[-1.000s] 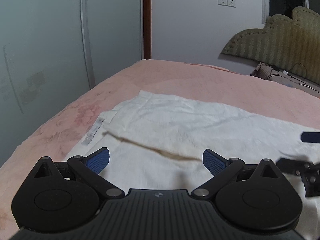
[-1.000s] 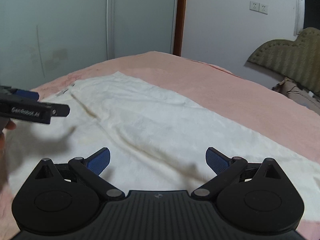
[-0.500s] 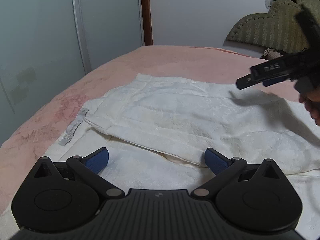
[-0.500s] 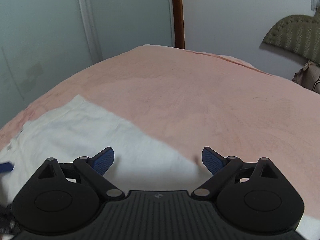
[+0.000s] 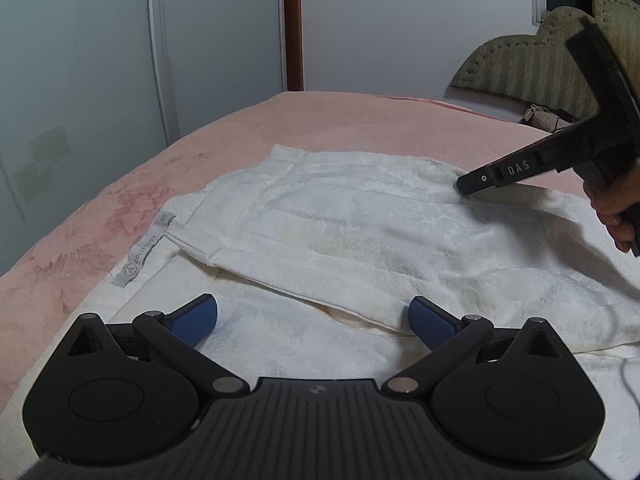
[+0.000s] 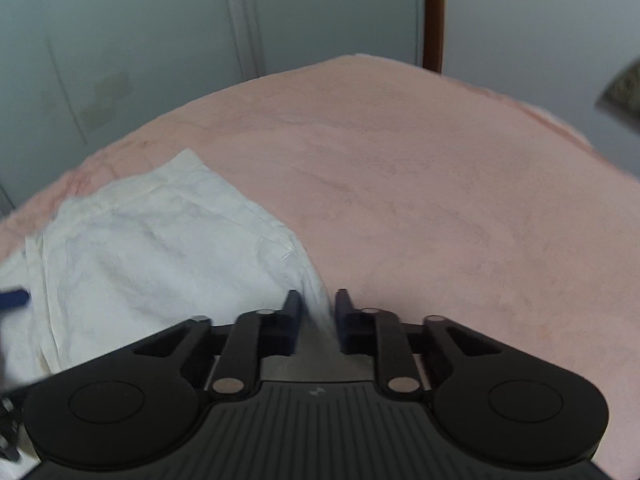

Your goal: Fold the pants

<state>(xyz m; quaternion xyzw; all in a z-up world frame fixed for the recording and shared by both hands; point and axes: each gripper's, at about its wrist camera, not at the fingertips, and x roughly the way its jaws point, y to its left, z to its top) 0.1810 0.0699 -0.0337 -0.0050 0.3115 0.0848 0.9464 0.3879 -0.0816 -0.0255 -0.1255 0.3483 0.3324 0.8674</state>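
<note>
Your right tongs [image 6: 316,312] were clamped on a ridge of the white pants [image 5: 360,232], the fabric pinched between both pads at the far corner of the folded layer. Your left tongs [image 5: 312,320] stood apart and empty, poised low over the near cloth, with the edge of the upper layer just ahead of the pads. The pants lay on the pink bed [image 6: 420,184], one layer folded over another, and the grey label [image 5: 146,248] was exposed ahead and to the left of the left tongs.

In my judgement the step was a two-point carry of the upper layer, and only one point was secured. You needed to close the left tongs on the near edge before lifting; pulling with the right alone would likely have dragged the layer askew. The right grip appeared shallow, close to the fabric's corner, so a slow, level lift was advisable. Whether that pinch took both layers could not be determined.
</note>
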